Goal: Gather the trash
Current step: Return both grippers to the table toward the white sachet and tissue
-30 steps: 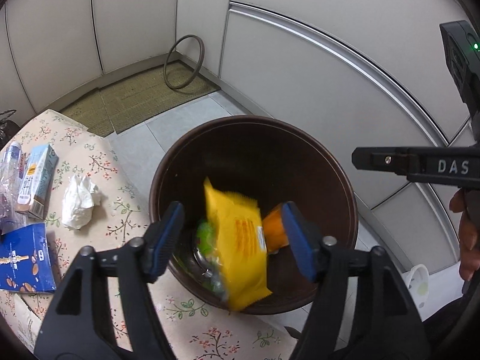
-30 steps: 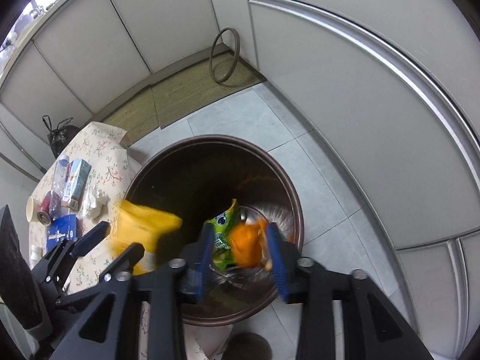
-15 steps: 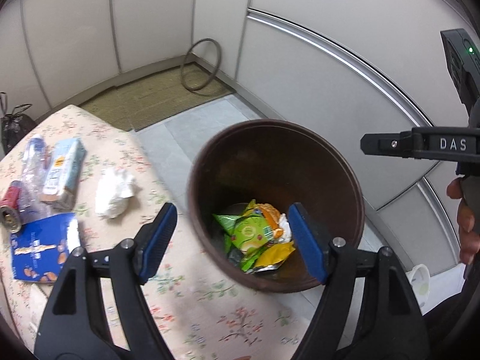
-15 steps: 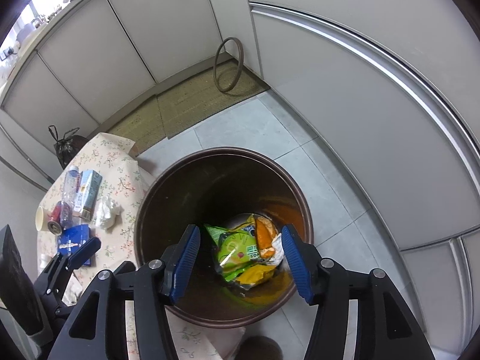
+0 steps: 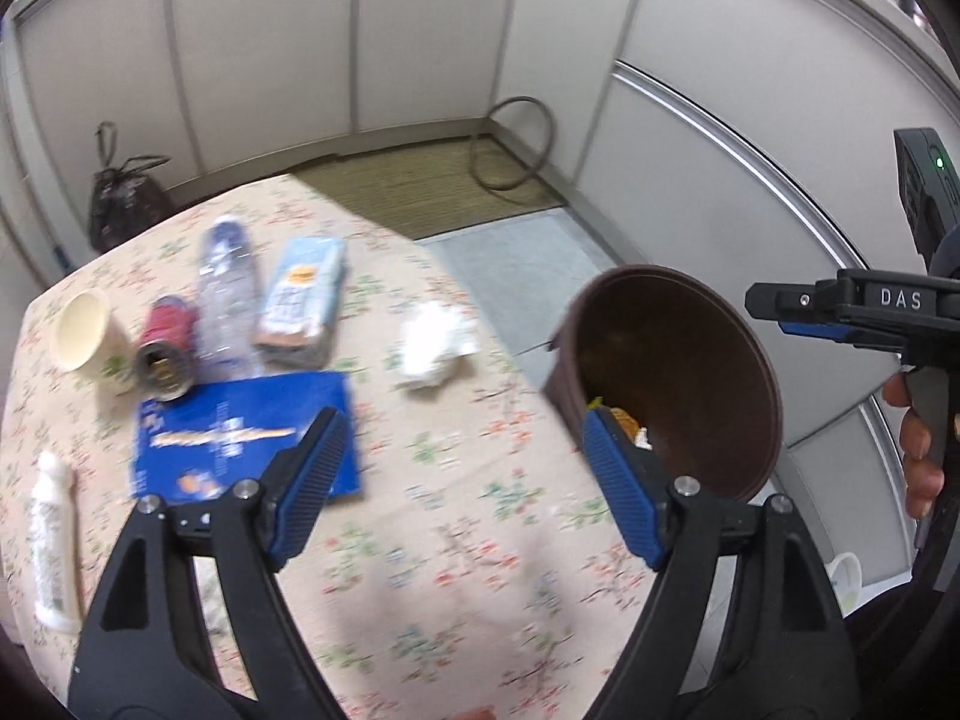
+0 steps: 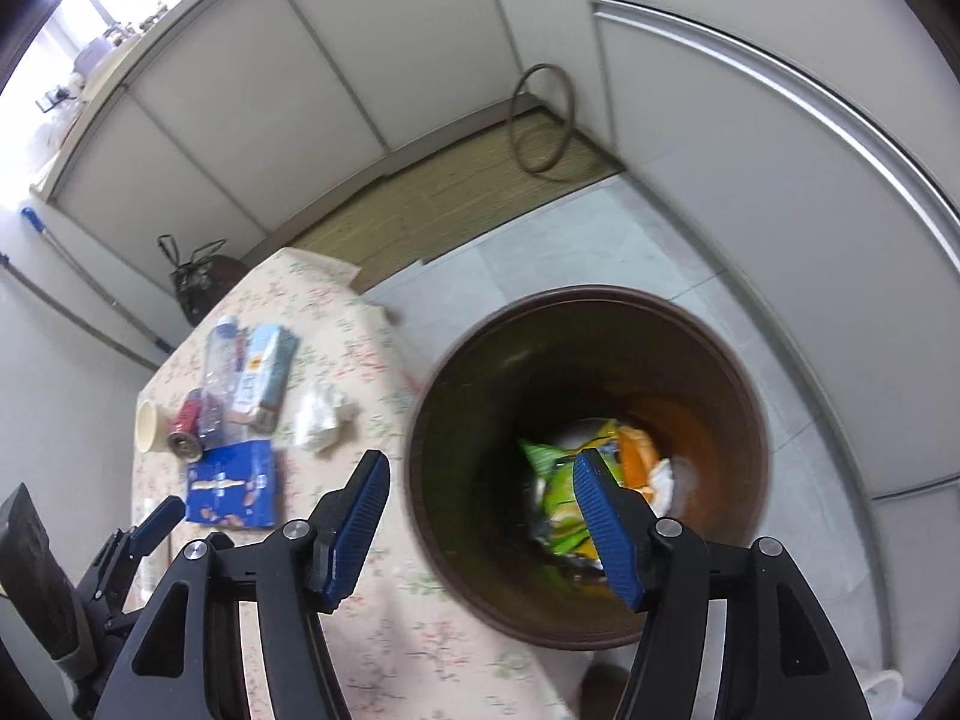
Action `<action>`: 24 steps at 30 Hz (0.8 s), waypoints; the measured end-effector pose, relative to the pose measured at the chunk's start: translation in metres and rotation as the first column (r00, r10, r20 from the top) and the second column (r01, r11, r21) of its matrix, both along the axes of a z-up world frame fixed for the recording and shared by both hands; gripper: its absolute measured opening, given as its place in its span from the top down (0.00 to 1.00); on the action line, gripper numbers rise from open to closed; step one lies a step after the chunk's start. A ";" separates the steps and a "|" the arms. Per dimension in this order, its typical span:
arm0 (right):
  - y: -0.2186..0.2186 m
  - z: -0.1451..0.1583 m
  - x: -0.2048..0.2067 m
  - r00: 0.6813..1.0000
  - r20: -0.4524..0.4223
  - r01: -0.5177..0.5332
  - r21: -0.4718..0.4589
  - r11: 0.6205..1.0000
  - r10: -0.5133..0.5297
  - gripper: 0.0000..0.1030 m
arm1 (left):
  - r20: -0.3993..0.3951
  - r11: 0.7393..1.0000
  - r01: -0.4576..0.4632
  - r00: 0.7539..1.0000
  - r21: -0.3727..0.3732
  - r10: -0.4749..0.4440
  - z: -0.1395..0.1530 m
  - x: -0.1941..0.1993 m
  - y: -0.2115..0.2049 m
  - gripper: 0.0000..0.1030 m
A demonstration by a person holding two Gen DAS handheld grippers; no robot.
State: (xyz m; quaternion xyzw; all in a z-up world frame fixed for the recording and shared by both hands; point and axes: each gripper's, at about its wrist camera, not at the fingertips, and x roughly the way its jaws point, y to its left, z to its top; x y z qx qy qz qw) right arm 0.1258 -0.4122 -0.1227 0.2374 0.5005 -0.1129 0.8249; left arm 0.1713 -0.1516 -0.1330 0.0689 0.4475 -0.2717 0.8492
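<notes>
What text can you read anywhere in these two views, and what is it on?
"DAS": white letters on the black bar of the right claw, seen in the left wrist view.
Blue flat packet: print blurred, unreadable.
Pale blue carton: label blurred, unreadable.
White tube: print too small.
Green wrapper in the brown bin: unreadable.

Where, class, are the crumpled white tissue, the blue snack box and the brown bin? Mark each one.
crumpled white tissue point(image 5: 433, 345), left wrist view, middle of the wad.
blue snack box point(image 5: 240, 432), left wrist view, centre of its printed top.
brown bin point(image 6: 591, 300), right wrist view, far rim.
</notes>
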 end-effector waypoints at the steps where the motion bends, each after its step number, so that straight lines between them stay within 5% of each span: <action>1: 0.007 0.001 0.004 1.000 0.002 -0.009 0.000 1.000 0.009 0.37 | -0.002 1.000 -0.020 1.000 0.002 0.020 0.002 0.002 0.010 0.21; 12: 0.080 -0.003 0.039 0.993 0.002 -0.121 0.025 0.992 0.121 0.36 | -0.043 0.984 -0.175 0.983 0.024 0.176 0.002 0.022 0.101 0.21; 24: 0.138 -0.029 0.069 0.975 -0.050 -0.215 0.028 0.976 0.216 0.36 | -0.147 0.963 -0.247 0.954 0.111 0.261 -0.049 0.041 0.161 0.21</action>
